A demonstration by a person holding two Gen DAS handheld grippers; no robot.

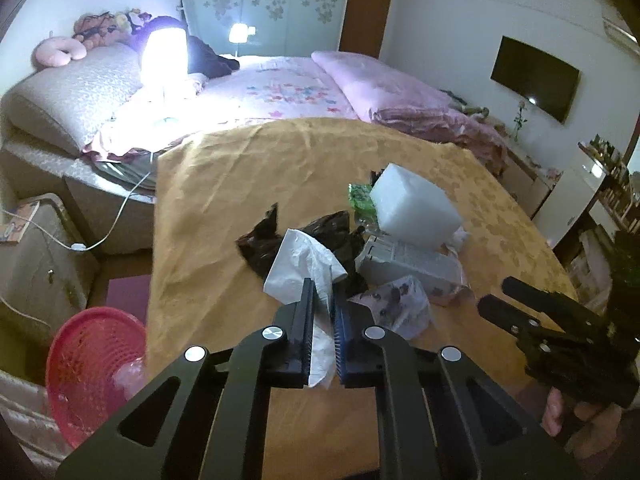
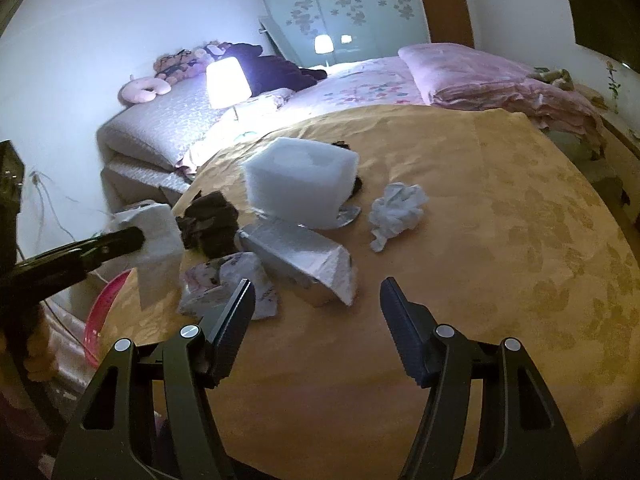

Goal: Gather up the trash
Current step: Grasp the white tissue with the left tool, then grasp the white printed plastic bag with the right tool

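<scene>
My left gripper (image 1: 323, 294) is shut on a white tissue (image 1: 304, 264) and holds it above the yellow-clothed table (image 1: 224, 184); the tissue also shows in the right wrist view (image 2: 158, 240). My right gripper (image 2: 318, 294) is open and empty above the table, and shows at the right of the left wrist view (image 1: 492, 294). On the table lie a black plastic bag (image 1: 260, 240), a white foam block (image 2: 300, 178), a torn grey carton (image 2: 296, 252), a printed wrapper (image 2: 232, 280), a green wrapper (image 1: 360, 196) and a crumpled tissue (image 2: 396, 208).
A red basket (image 1: 92, 368) stands on the floor left of the table. A bed with pink bedding (image 1: 280, 88) and a lit lamp (image 1: 164, 52) lie behind the table. A TV (image 1: 534, 78) hangs on the right wall.
</scene>
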